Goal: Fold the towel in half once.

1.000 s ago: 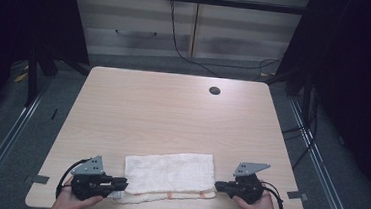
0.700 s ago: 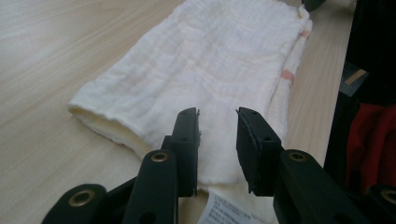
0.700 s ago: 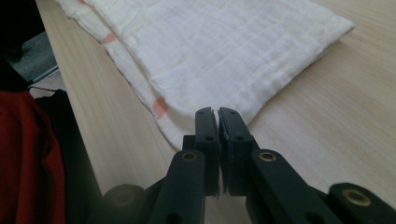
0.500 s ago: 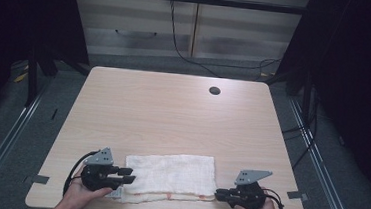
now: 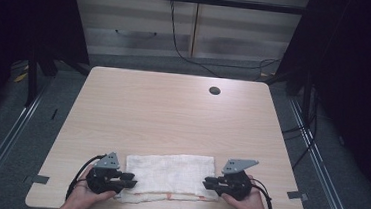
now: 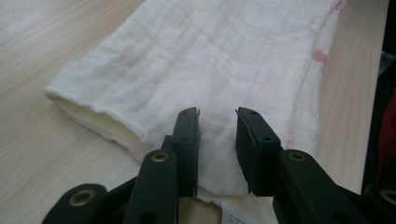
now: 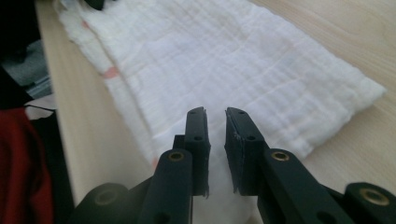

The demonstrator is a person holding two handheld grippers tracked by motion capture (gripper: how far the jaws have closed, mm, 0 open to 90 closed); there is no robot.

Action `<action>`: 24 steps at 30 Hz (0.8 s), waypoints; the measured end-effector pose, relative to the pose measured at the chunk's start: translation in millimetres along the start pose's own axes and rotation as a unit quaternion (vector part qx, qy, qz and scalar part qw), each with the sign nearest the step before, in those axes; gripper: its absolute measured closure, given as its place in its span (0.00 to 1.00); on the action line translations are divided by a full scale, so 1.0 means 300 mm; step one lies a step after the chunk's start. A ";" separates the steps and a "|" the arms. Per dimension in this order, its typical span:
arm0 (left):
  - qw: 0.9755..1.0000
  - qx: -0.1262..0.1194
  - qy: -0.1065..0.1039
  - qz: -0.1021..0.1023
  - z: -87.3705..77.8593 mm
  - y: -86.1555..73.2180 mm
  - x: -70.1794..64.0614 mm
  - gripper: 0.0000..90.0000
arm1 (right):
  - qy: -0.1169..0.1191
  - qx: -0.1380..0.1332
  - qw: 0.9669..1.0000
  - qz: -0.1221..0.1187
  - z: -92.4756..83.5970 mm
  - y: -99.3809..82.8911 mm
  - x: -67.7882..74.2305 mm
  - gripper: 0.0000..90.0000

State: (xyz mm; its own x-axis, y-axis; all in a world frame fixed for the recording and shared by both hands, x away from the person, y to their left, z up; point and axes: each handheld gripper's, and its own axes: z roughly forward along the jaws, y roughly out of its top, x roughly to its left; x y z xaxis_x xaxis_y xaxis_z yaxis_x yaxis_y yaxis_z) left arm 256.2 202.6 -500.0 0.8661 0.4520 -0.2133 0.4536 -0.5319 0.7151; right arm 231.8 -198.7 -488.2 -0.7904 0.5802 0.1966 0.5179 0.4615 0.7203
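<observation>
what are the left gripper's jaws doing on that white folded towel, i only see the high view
observer: The left gripper is open over the white folded towel, not pinching it; its jaws have just been closing slightly.
operator: and the right one
observer: The right gripper is open too, gap narrower, over the towel's end; its jaws have just been opening.
operator: any tag on the towel
observer: A small white printed label sits at the towel's edge by the left gripper.
</observation>
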 end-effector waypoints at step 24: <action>0.999 -0.032 -0.002 -0.004 -0.031 0.082 0.045 0.72 | -0.045 -0.011 0.999 0.011 -0.066 0.008 -0.031 0.80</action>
State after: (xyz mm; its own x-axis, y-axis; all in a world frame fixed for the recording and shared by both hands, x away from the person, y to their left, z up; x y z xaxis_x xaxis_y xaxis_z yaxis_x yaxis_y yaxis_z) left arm 277.1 202.4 -479.0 0.8636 0.4528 -0.2219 0.4464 -0.4817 0.7541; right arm 233.9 -216.3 -475.2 -0.7452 0.6492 0.1522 0.5266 0.4329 0.7316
